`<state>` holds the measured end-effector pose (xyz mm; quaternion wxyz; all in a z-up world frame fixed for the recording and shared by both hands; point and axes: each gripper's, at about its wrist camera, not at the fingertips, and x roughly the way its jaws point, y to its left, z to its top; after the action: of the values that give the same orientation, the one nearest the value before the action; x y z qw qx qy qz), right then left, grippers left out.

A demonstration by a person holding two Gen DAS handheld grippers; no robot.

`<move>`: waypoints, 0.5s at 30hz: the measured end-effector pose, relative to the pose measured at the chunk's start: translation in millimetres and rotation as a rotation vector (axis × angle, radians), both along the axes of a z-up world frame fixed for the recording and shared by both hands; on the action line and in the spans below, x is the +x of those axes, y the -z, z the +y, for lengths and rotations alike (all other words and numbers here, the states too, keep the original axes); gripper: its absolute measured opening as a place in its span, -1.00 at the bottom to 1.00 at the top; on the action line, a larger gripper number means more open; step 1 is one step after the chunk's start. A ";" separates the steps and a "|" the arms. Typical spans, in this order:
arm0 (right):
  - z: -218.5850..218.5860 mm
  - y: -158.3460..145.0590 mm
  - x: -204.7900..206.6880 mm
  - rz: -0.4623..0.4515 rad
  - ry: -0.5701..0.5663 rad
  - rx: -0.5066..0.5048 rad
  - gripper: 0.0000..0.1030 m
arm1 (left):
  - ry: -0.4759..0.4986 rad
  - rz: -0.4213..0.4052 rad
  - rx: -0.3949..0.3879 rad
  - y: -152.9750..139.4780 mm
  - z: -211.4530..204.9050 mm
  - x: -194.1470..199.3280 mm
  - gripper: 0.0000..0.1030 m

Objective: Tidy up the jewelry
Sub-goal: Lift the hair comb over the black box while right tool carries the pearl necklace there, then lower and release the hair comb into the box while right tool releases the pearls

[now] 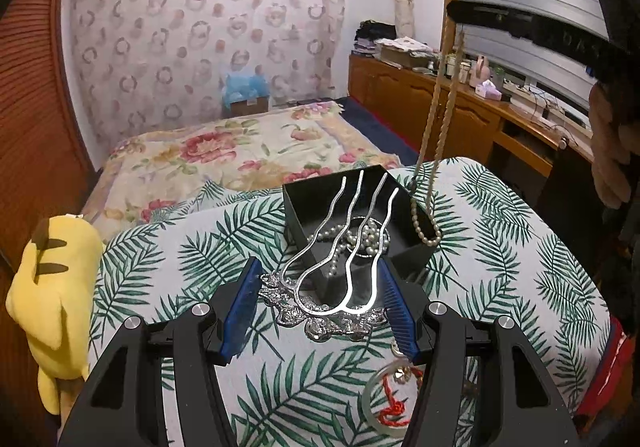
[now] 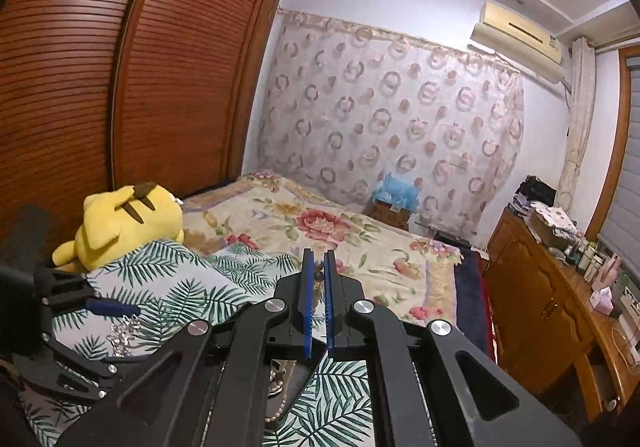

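A black jewelry box (image 1: pixel 404 247) stands on the leaf-print cloth and holds pearl strands. Two silver U-shaped hairpins (image 1: pixel 340 231) with ornate heads lie across its near corner. My left gripper (image 1: pixel 320 271) is open, its blue pads either side of the hairpin heads, not touching them. My right gripper (image 2: pixel 319 265) is shut on a pearl necklace (image 1: pixel 434 151) and holds it high; the strand hangs down with its loop end over the box's right rim. In the left wrist view the right gripper (image 1: pixel 460 13) shows at upper right.
A clear ring with a red knotted cord (image 1: pixel 390 403) lies near my left gripper's right finger. A yellow plush toy (image 1: pixel 52 311) sits at the table's left edge. A bed lies behind, a wooden cabinet (image 2: pixel 540 303) on the right.
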<state>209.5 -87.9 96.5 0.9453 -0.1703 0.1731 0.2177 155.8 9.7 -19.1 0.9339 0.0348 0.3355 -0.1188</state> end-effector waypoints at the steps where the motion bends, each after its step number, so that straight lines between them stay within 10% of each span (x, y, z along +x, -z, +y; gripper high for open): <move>1: 0.8 3.0 1.2 0.006 0.000 -0.001 -0.90 | -0.001 0.000 0.001 0.1 0.2 1.4 0.09; 15: -9.5 76.6 36.4 0.238 -0.005 0.017 -0.88 | -0.005 0.005 0.011 0.1 -4.7 17.9 0.09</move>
<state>245.9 -97.4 19.8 0.9189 -0.1356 0.2820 0.2404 173.6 5.0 -19.2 0.9331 0.0388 0.3385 -0.1146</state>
